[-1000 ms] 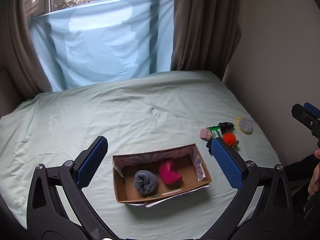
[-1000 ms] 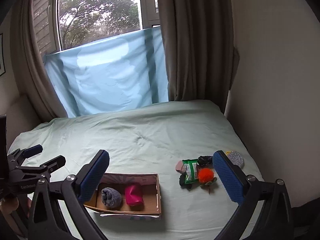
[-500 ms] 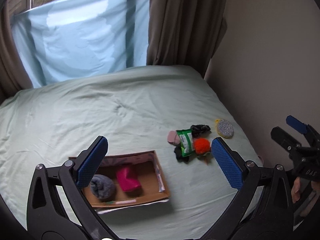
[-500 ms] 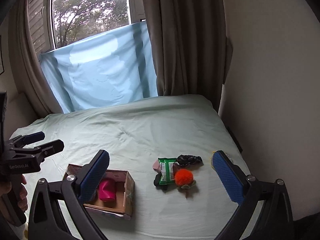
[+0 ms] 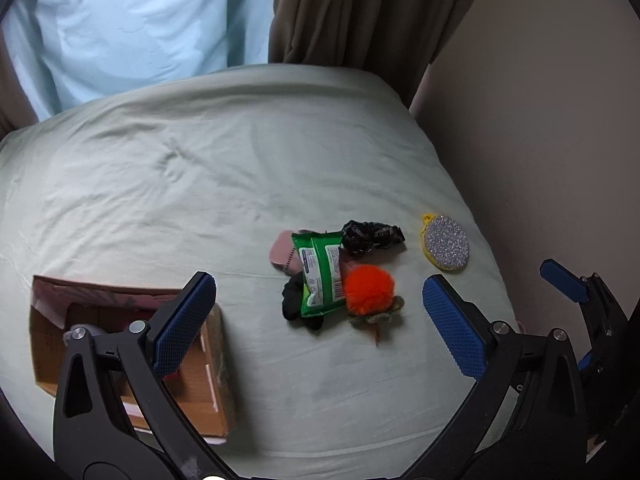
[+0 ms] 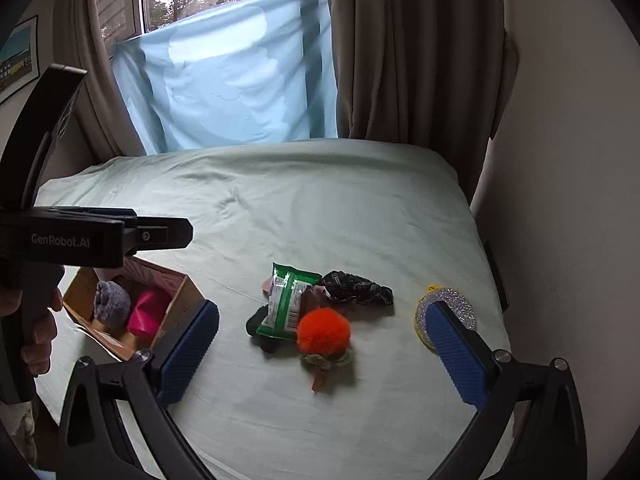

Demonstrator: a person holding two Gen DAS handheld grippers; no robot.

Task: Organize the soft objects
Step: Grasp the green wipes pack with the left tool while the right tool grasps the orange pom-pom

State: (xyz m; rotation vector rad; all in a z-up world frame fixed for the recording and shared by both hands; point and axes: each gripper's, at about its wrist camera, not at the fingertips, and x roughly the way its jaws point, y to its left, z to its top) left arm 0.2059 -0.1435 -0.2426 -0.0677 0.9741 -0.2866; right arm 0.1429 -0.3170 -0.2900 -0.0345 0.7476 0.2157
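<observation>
Both grippers hang spread and empty over the bed (image 6: 360, 208): left gripper (image 5: 320, 320), right gripper (image 6: 324, 360). The pile sits between the fingers, pompom (image 6: 323, 330) nearest, touching the green pack (image 6: 286, 300); box (image 6: 176, 300) to the left. Best drop straight onto the pompom, pinch gently, avoid the pack. Readable: "GenRobot.AI" on the left tool; pack print too small

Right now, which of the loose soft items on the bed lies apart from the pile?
The glittery silver round pad with the yellow rim. It lies alone near the bed's right edge, while the orange pom-pom, green packet and black scrunchie cluster together.
</observation>
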